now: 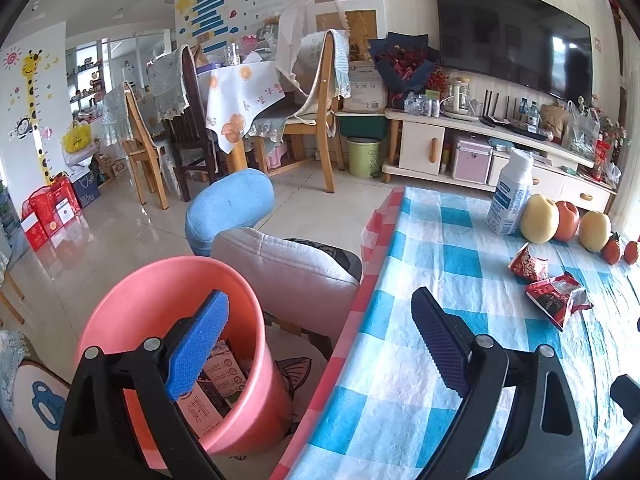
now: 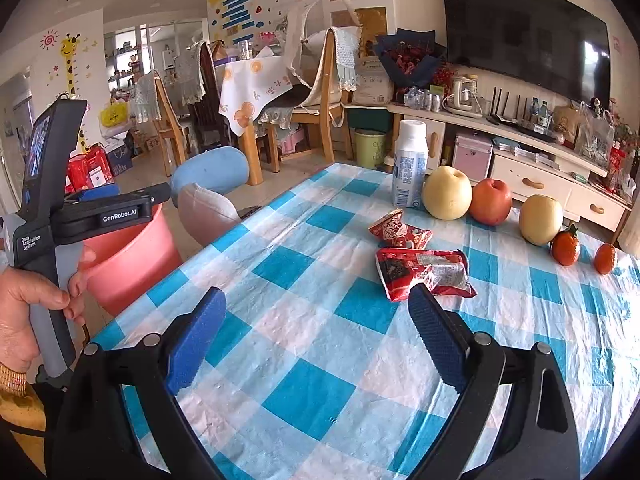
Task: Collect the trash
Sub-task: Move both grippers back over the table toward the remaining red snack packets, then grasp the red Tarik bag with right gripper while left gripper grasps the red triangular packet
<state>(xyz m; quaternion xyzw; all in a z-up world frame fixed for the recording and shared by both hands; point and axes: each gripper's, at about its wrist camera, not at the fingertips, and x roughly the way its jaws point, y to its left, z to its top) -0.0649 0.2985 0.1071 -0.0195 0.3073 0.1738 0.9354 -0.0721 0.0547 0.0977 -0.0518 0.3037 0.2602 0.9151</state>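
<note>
The left gripper (image 1: 320,344) hangs over the table's left edge with its jaws spread wide and nothing between them; one blue pad (image 1: 198,344) sits above the pink bin (image 1: 120,300), the other over the checked tablecloth (image 1: 420,280). The bin stands on the floor just beside that edge and holds cartons (image 1: 224,372). In the right wrist view a hand (image 2: 28,312) grips the left gripper's handle beside the bin.

The right gripper (image 2: 316,344) is over the middle of the table, also wide apart and empty, pointing toward the far side. Just beyond its right fingertip lies a crumpled red wrapper (image 2: 420,272), with a second red wrapper (image 2: 400,234) close behind it; the two look to be touching or nearly so.

Along the far edge stand a white bottle (image 2: 410,168), a pale pear (image 2: 447,192), a red apple (image 2: 490,202), another pear (image 2: 540,220) and two small oranges (image 2: 566,248), in a row running toward the far right corner.
</note>
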